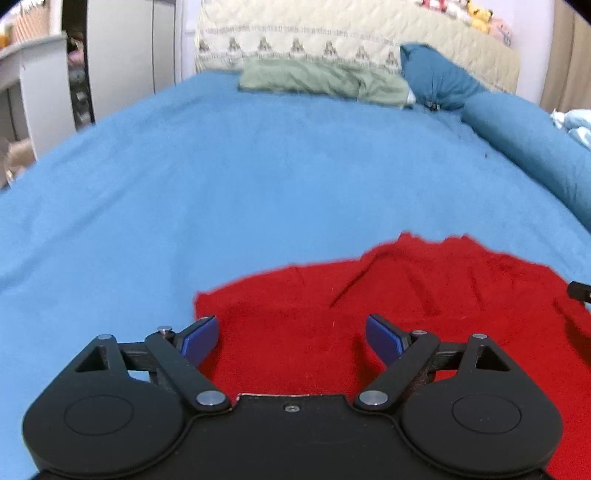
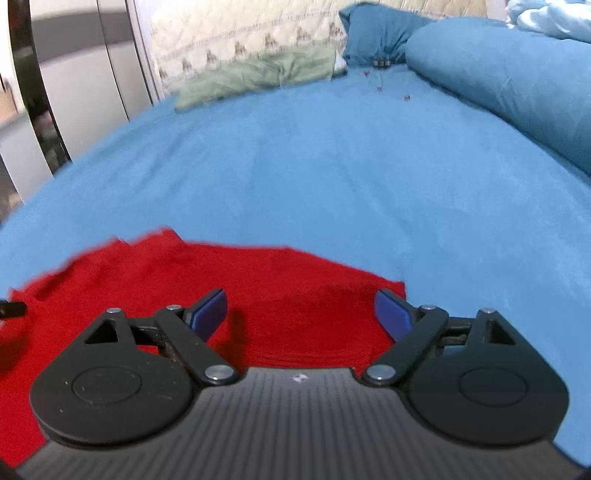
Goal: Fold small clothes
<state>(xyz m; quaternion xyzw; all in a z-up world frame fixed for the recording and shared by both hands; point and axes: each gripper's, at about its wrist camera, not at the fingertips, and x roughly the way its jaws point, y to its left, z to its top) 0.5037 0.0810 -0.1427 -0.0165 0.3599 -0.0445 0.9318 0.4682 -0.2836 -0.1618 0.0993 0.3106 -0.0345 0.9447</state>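
Overhead, both grippers [image 1: 291,341] [image 2: 301,315] agape, empty, above red garment [image 1: 406,295] on blue bedsheet [image 1: 221,184].

Covered by a plain blue sheet [image 1: 221,177], a wide bed filled most of both views. Propped at its far end against a cream quilted headboard [image 1: 332,33] with a printed border: a crumpled green pillow [image 1: 317,79] and a dark teal pillow [image 1: 436,74]. Stretched along the right edge, a long blue bolster [image 2: 498,85], with pale blue bedding [image 2: 550,16] bunched beyond. Ranged on top of the headboard, small plush toys [image 1: 476,16]. Stood to the left, white wardrobe doors [image 1: 122,55] and a white shelf [image 1: 33,74].
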